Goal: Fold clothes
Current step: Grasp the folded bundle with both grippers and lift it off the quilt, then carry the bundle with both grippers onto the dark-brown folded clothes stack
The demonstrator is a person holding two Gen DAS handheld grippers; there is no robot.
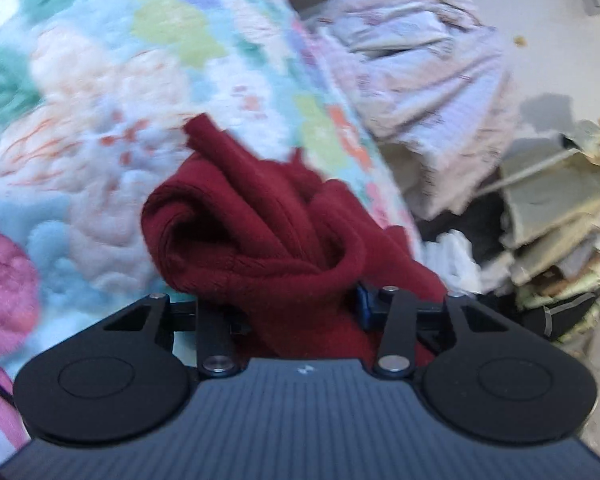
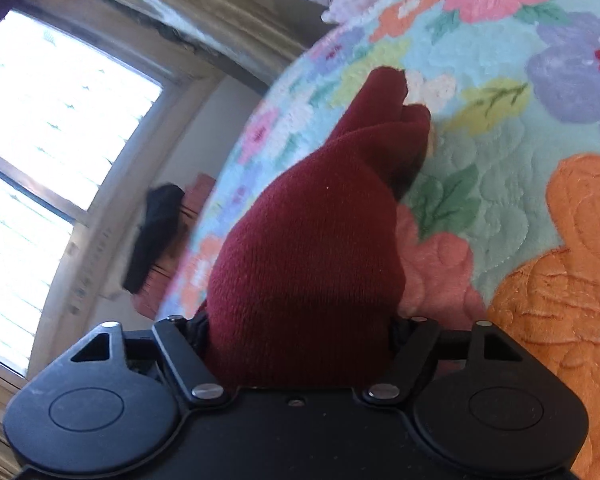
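left wrist view: my left tool [image 1: 300,304] has a bunched dark red knit garment [image 1: 260,232] sitting between its fingers. cloth covers the fingertips, only a blue pad edge [image 1: 363,306] shows on the right side. fabric fills the gap and looks pinched, jaws partly closed on it. garment is rolled into thick folds and sticks up and forward from the tool, over a floral quilt [image 1: 100,100] on the bed. quilt is light blue with pink, green and orange flowers. frame is a bit blurred. to the right of the quilt edge, a crumpled pale striped cloth [image 1: 420,72] is heaped. further right, a stack of folded grey and beige fabrics [image 1: 556,220], lower down beside the bed. pale floor or wall behind it, can't tell which.

right wrist view: my right tool [image 2: 300,344] has the same dark red knit between its fingers. cloth hides both fingertips, jaws stand wide with a thick wad of fabric filling the whole gap, so gripping it. garment rises in a cone away from the tool, tip over the quilt [image 2: 500,200]. left of the bed edge, a bright window [image 2: 52,140] with a dark frame. below it a black item [image 2: 156,236] lies on something reddish, too blurred to name.
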